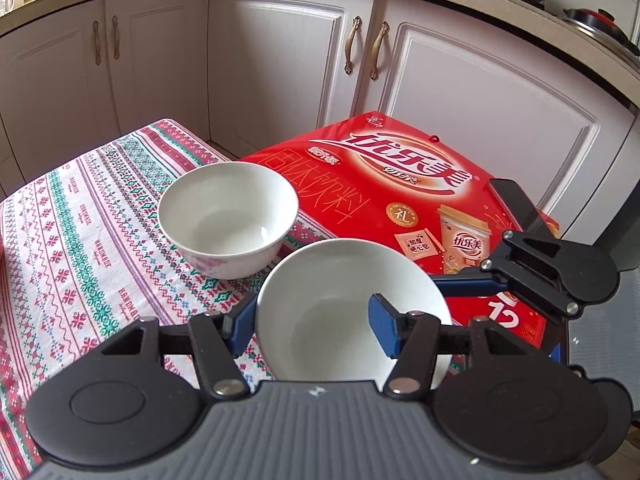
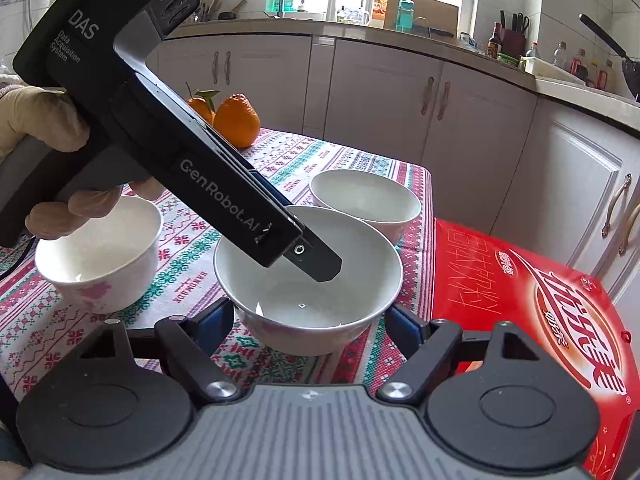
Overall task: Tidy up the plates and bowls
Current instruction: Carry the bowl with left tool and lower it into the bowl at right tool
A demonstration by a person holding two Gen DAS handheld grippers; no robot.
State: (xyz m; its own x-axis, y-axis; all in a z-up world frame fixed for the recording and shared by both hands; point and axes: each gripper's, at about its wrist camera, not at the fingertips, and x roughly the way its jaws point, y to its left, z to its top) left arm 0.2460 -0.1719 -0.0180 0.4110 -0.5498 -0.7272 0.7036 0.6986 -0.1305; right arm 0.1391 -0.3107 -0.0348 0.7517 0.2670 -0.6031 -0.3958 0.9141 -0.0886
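Three white bowls with pink flower marks stand on a patterned tablecloth. My left gripper [image 1: 316, 330] straddles the rim of the near bowl [image 1: 340, 280], one blue finger [image 1: 384, 330] inside and one outside; whether it clamps the wall is unclear. The same bowl [image 2: 308, 280] sits in the middle of the right wrist view, with the left gripper's body [image 2: 160, 128] reaching into it. My right gripper [image 2: 312, 322] is open, its fingers on either side of this bowl, apart from it. A second bowl [image 1: 228, 216] [image 2: 366, 200] stands beyond. A third bowl [image 2: 100, 252] stands at the left.
A red drink carton [image 1: 400, 184] [image 2: 540, 300] lies against the table's right edge. Two oranges [image 2: 236, 120] sit at the far end of the tablecloth [image 2: 192, 240]. White kitchen cabinets [image 1: 280, 60] stand close behind the table.
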